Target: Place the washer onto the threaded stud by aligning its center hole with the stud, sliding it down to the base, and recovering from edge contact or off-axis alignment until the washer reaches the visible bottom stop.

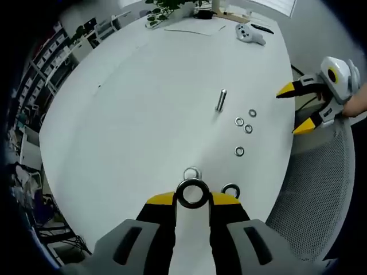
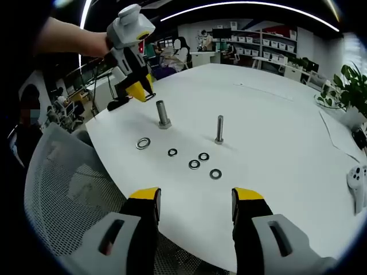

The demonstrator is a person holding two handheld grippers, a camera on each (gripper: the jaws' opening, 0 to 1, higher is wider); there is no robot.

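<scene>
A white round table carries a game controller and potted plant; a mesh chair stands beside it.

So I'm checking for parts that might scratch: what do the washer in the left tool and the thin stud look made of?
The washer looks like bright plated steel: silvery, shiny rim. The thin stud also looks metallic, dull grey with a glint. The alloy can't be told.

A round white counter stands in an open office with shelving along the far wall, a curved ceiling light strip, a potted plant and a grey mesh chair.
</scene>
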